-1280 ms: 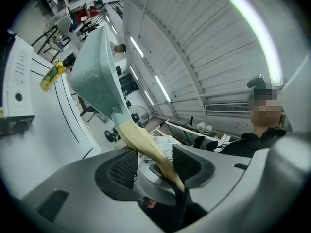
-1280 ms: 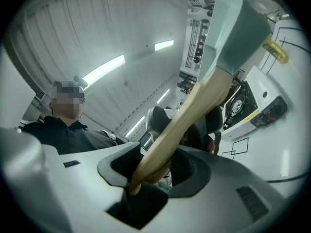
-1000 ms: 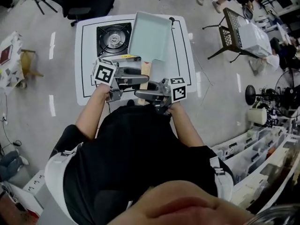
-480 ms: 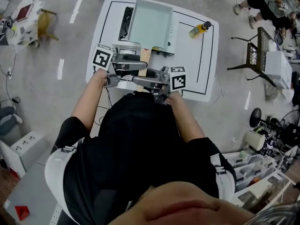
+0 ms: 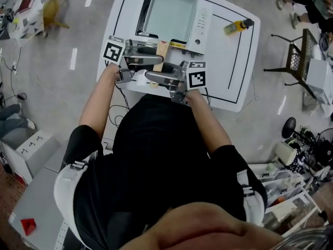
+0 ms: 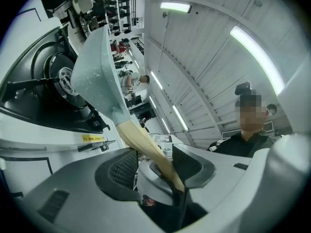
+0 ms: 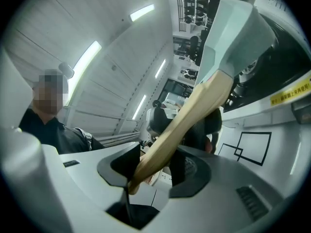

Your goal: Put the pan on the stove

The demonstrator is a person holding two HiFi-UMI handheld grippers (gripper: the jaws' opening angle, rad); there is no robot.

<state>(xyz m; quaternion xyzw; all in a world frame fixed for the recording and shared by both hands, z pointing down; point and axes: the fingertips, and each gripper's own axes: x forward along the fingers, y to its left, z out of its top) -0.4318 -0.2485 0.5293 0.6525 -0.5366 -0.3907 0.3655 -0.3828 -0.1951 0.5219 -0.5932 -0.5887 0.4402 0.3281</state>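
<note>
Step in hand: placement, likely near its end. The left tool [image 6: 155, 166] and right tool [image 7: 155, 166] both clamp the wooden handle [image 6: 141, 140] of the pan [image 5: 169, 15]. The pan sits over the stove [image 5: 204, 20] on the surface [image 5: 229, 72]; contact cannot be confirmed. Next move: level the pan, lower it onto the burner, then release.
</note>
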